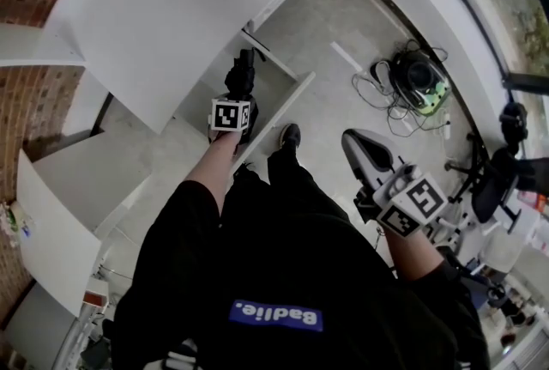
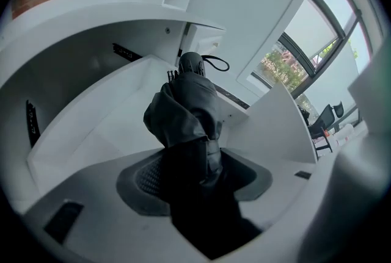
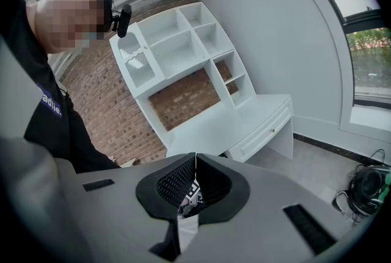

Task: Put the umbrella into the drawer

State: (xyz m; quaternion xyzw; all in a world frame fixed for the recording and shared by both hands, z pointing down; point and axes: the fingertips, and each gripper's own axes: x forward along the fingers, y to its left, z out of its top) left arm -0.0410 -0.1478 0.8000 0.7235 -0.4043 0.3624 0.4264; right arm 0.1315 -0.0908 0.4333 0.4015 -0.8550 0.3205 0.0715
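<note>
In the left gripper view a black folded umbrella (image 2: pixel 188 110) stands between the jaws of my left gripper (image 2: pixel 189 171), which is shut on it. Its round end and strap loop (image 2: pixel 215 63) point into the white open drawer (image 2: pixel 91 110). From the head view, the left gripper (image 1: pixel 238 102) holds the umbrella (image 1: pixel 244 72) over the drawer (image 1: pixel 276 112), which is pulled out of the white desk (image 1: pixel 171 8). My right gripper (image 1: pixel 353 141) hangs to the right of the person's legs, away from the drawer. Its pads meet with nothing between them (image 3: pixel 194 171).
A tangle of cables with a dark round device (image 1: pixel 416 76) lies on the grey floor at the right. A black office chair (image 1: pixel 502 179) stands at the far right. The person's shoe (image 1: pixel 289 135) is just beside the drawer front. White shelves (image 3: pixel 183 42) stand against a brick wall.
</note>
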